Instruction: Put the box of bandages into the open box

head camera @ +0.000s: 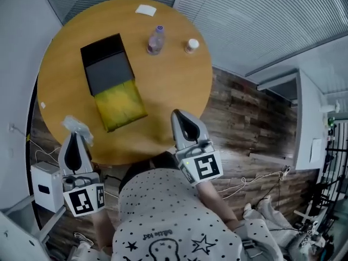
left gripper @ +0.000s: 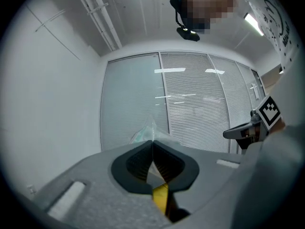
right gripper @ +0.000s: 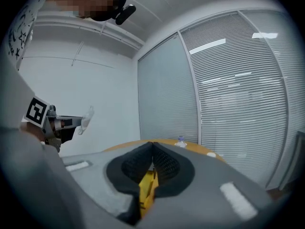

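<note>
The clear, crinkled plastic packet, with something pale and greenish inside, is pinched at one end by the left gripper; it hangs over the near-left rim of the round, smooth wooden table, well apart from the open box; in the left gripper view the packet sticks out past the tips as a thin, wrinkled, translucent flap; the dark ribbed pads of the left gripper are clamped tight on it, with almost no gap between them.

The open rectangular box lies on the left half of the table; its near part is a shallow tray with a yellow, slightly rumpled lining; its far part is a matt black and dark grey lid laid back flat.

The right gripper, grey with a rounded nose, is over the near rim of the table, to the right of the box; in the right gripper view its jaws are pressed together at the tip with nothing between them.

Further back stand a small clear plastic bottle with a purple cap, a small white round container beside it, and a flat white card near the far rim; dark wood-plank floor surrounds the table.
</note>
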Demonstrator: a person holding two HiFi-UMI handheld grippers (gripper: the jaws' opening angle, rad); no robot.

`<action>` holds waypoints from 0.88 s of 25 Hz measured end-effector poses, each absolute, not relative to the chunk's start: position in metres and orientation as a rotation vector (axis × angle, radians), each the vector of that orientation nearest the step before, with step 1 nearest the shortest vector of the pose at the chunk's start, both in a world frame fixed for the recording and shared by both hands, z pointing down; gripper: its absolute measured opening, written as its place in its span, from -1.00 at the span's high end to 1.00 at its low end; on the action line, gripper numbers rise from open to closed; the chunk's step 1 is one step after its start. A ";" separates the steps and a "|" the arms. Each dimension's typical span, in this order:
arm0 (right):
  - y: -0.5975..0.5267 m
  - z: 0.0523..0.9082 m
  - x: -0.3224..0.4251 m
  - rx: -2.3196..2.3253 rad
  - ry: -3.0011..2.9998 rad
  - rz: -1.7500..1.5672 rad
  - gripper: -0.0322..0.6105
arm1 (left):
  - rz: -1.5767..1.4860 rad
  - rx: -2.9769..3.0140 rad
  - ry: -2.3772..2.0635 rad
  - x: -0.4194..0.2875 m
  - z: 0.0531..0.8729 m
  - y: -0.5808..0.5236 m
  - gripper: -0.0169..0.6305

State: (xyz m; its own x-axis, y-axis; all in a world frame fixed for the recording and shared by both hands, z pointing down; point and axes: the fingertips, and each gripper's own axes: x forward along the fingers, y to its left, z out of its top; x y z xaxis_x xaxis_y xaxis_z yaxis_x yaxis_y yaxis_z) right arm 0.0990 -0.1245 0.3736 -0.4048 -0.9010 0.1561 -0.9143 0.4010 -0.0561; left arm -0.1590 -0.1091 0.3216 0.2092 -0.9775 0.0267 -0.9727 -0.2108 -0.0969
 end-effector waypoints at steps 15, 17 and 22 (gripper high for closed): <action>-0.122 0.377 0.121 1.745 -2.481 0.213 0.89 | -0.347 -2.602 1.717 -0.134 0.342 -0.166 0.91; -0.123 0.377 0.121 1.749 -2.477 0.212 0.89 | -0.364 -2.626 1.691 -0.130 0.350 -0.174 0.91; -0.128 0.378 0.118 1.760 -2.470 0.220 0.89 | -0.449 -2.682 1.641 -0.120 0.378 -0.191 0.91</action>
